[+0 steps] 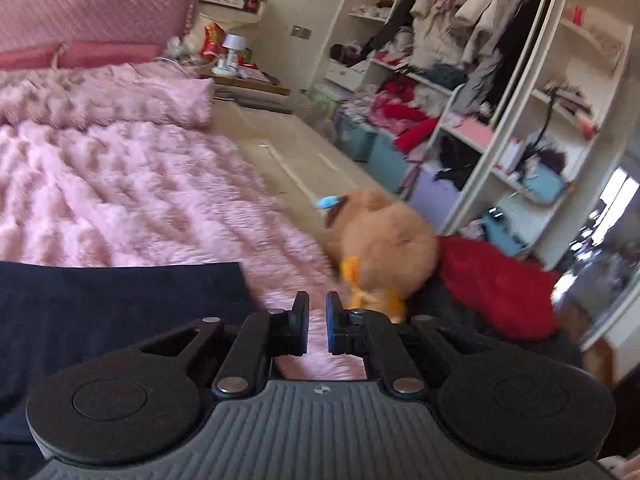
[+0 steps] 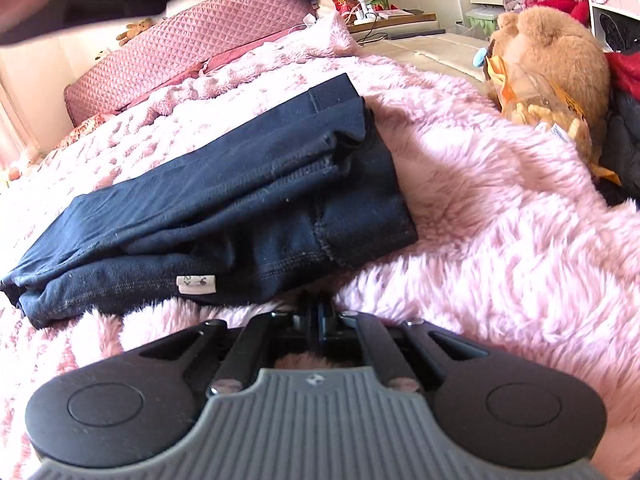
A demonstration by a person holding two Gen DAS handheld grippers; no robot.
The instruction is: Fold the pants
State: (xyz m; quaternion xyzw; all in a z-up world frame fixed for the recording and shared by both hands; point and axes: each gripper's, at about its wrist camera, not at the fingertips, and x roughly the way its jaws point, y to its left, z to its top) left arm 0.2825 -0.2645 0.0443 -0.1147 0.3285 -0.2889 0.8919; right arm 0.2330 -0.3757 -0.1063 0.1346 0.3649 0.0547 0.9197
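Observation:
The dark navy pants (image 2: 224,208) lie folded in a thick stack on the pink fluffy blanket (image 2: 500,240), with a small white label (image 2: 196,284) at the near edge. In the left wrist view the pants (image 1: 100,312) show as a dark flat area at lower left. My left gripper (image 1: 317,328) is open by a narrow gap and empty, above the blanket just right of the pants. My right gripper (image 2: 320,312) is shut and empty, its tips low in the blanket fur right in front of the pants' near edge.
A brown plush bear (image 1: 380,248) with a snack bag (image 2: 540,112) lies at the bed's right edge beside a red garment (image 1: 500,288). A pink quilted headboard (image 2: 192,40) is at the back. A cluttered white wardrobe (image 1: 500,80) and a bedside table (image 1: 244,80) stand beyond the floor (image 1: 300,152).

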